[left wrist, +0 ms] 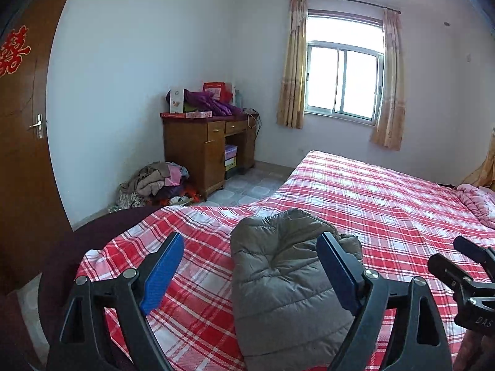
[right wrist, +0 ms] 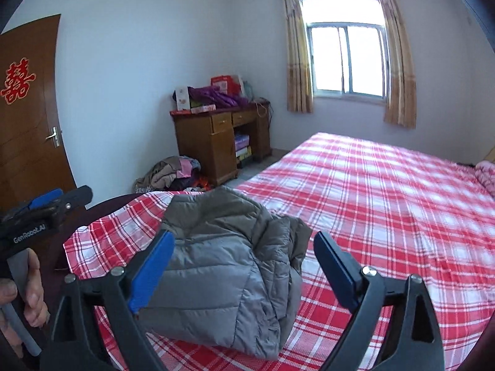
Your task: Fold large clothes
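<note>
Jaws apart on left gripper [left wrist: 249,273] and right gripper [right wrist: 244,270], empty, above folded grey puffer jacket [right wrist: 222,266].
Bundled, quilted, lying on red plaid bed [right wrist: 371,191]; clothes pile [right wrist: 173,174] beside wooden desk [right wrist: 216,142] beyond.

**Bedroom backdrop**

White walls [left wrist: 123,77], daylight through sliding window [left wrist: 343,77] with yellow curtains [left wrist: 292,68]. Brown door [left wrist: 21,142] left, red paper cutout [left wrist: 14,51] on it. Wooden desk [left wrist: 201,151] in corner, boxes and purple cloth on top; clothes pile [left wrist: 157,182] on tiled floor [left wrist: 247,185] beside it. Bed [left wrist: 386,204] with red plaid sheet.
</note>
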### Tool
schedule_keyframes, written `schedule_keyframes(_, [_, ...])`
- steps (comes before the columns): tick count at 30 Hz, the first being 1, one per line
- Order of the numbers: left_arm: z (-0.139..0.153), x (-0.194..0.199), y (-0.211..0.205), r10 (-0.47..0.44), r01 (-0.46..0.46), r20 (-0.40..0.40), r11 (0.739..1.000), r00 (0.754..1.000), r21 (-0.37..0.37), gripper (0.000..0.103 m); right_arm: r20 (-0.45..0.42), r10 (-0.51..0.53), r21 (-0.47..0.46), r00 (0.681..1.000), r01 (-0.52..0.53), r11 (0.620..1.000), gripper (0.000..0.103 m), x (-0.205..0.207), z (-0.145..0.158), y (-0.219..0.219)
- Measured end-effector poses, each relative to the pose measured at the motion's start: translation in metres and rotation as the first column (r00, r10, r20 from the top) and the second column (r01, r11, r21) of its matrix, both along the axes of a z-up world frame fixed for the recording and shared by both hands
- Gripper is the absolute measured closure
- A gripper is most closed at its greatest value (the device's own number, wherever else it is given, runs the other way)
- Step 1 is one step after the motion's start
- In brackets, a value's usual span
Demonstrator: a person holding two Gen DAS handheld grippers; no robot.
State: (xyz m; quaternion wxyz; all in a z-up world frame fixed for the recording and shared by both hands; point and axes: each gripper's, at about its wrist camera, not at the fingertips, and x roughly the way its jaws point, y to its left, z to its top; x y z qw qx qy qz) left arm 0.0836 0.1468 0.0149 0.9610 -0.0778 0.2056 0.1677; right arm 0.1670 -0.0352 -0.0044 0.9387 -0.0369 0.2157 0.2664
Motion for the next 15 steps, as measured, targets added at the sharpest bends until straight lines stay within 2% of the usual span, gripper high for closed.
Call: schedule_keyframes(15, [-0.0013,0.0003,0.0054,0.008,-0.008,0.001,1.0,1.0,-0.019,0.015,0.032,0.017,-0.006,0.999,-0.017,1.0,0.008,-0.0044,0.0012,0.0071])
